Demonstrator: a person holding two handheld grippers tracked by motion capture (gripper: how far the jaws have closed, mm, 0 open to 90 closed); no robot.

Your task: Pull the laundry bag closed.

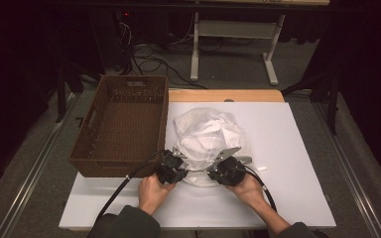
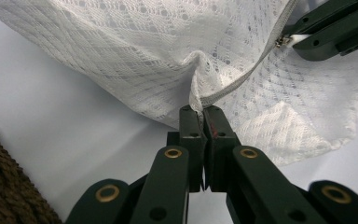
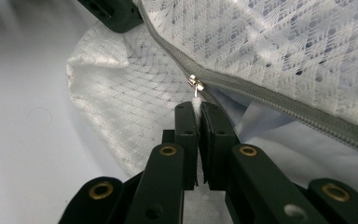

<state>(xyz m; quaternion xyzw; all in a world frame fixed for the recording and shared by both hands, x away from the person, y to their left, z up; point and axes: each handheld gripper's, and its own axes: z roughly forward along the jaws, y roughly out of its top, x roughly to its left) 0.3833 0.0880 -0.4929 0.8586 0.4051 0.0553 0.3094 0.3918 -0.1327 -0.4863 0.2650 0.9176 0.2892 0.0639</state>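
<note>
White mesh fills the middle of the frame as a person works a zippered laundry bag [image 1: 207,141] with a gripper in each hand. At the lower centre of the high view, the left gripper [image 1: 175,161] and the right gripper [image 1: 222,166] meet the bag's near edge, close beside each other.

In the left gripper view, the left gripper [image 2: 202,111] has its jaws pressed together on a fold of the mesh right at the zipper's end, the fabric bunching upward from the pinch. In the right gripper view, the right gripper [image 3: 197,106] is clamped on the white pull tab of the zipper slider [image 3: 195,84], with the grey zipper [image 3: 279,105] running off toward the right edge of the frame.

The bag rests on a white board [image 1: 297,148] covering the table. Farther back, at the upper left of the high view, a brown wicker basket [image 1: 87,148] stands just beside the bag.
</note>
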